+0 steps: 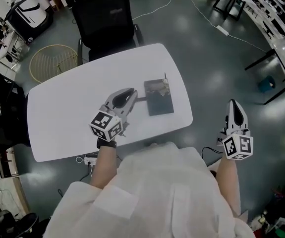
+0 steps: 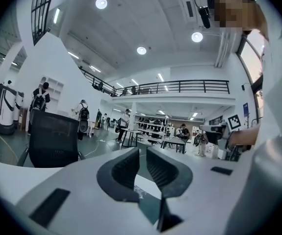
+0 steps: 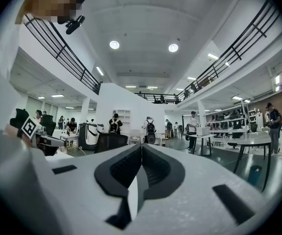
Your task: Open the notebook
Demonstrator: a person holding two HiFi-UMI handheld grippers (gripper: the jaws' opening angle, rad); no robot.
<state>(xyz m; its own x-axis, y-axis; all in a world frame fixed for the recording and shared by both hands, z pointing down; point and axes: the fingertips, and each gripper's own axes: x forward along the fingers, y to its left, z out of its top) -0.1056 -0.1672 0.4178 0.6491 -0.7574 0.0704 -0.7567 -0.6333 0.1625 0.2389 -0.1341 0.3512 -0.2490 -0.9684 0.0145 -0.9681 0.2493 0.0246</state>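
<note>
1 black chair (image 1: 105, 16) stands at the far side of your white table (image 1: 58, 113), with a wire hoop (image 1: 53, 61) on the floor beside it. The notebook (image 1: 158, 97) lies closed near the table's right edge, just right of your left claw (image 1: 133, 93). Your right claw (image 1: 233, 104) hangs off the table, over the floor. Both claws' 2 jaws are pressed together.

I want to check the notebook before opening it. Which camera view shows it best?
The head view: the whole notebook lies flat on the white table. The left gripper view gives at most an unclear dark patch low down; the right gripper view shows none of it.
</note>
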